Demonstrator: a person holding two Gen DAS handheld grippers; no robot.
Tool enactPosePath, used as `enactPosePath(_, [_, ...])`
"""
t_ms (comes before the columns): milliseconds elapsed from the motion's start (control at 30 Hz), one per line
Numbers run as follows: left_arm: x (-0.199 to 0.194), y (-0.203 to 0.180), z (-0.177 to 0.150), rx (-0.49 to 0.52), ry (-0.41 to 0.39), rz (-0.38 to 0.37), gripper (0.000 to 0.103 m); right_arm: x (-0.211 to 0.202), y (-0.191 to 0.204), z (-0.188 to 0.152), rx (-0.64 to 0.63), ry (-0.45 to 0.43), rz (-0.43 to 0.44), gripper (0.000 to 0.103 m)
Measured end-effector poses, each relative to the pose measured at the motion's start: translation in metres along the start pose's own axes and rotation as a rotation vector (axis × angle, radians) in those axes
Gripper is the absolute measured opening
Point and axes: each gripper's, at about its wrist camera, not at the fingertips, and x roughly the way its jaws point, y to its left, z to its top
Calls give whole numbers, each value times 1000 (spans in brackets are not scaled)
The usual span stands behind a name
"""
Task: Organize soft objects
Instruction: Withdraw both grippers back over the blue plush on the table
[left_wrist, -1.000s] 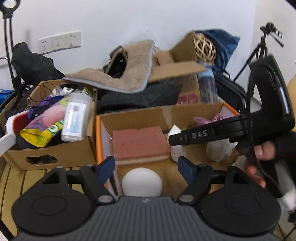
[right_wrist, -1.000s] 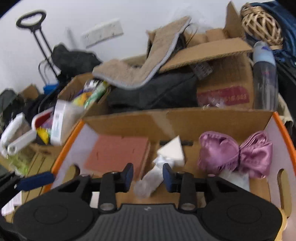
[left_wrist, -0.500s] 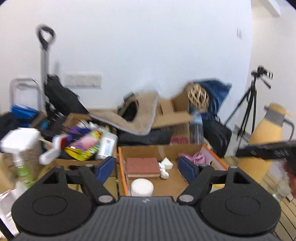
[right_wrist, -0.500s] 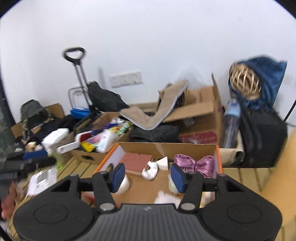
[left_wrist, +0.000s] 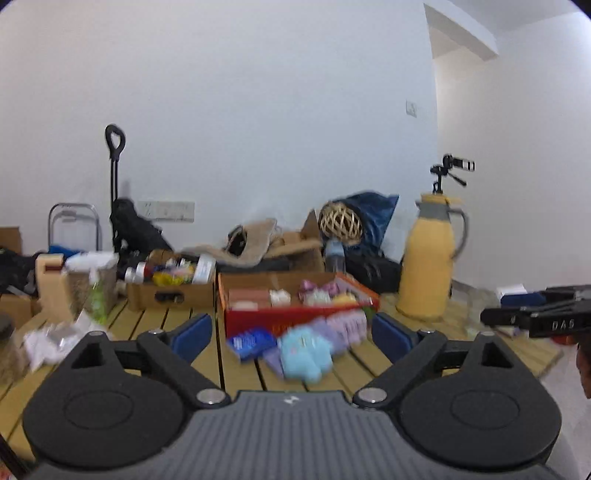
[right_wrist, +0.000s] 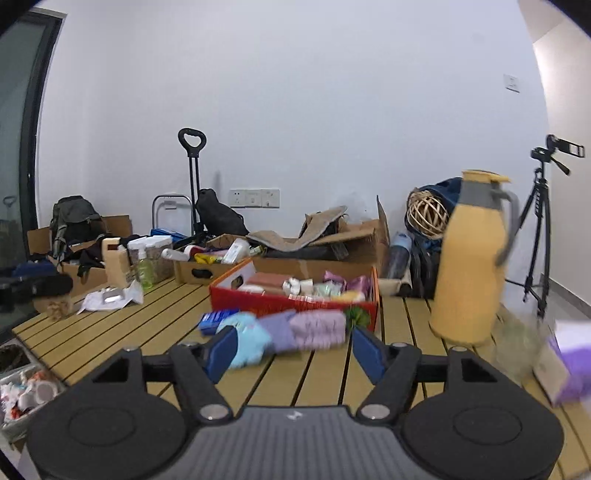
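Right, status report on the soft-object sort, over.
Left gripper, right gripper: empty, jaws opening. Plush toys lie before red box. Nothing in the way.

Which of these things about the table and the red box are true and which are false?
1. The light blue soft toy lies on the slatted table, outside the red box. True.
2. The yellow jug is lying on its side. False: it stands upright on the table.
3. The left gripper has nothing between its fingers. True; its jaws are opening.
4. The red box is empty. False: a pink sponge and other small soft things lie inside.
5. The purple soft thing sits inside the red box. False: it lies on the table in front of the box.
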Motion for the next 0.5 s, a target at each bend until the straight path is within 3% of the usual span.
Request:
enactPosePath(100, [-24,-11,-18,-13,-3,27,99,-30,10,-20,-6,-20,3,77])
enactPosePath(233, [-22,-15,-26,-5,48,68,99,-50,14,-34,-2,-17,33,77])
enactPosePath(333, [-21,-12,-28,-14,34,68,99,-45,16,-38,8,-6,35,77])
enactPosePath(500, [4,-3,-40,-56,82,59,99,-22,18,-41,24,19,48,76])
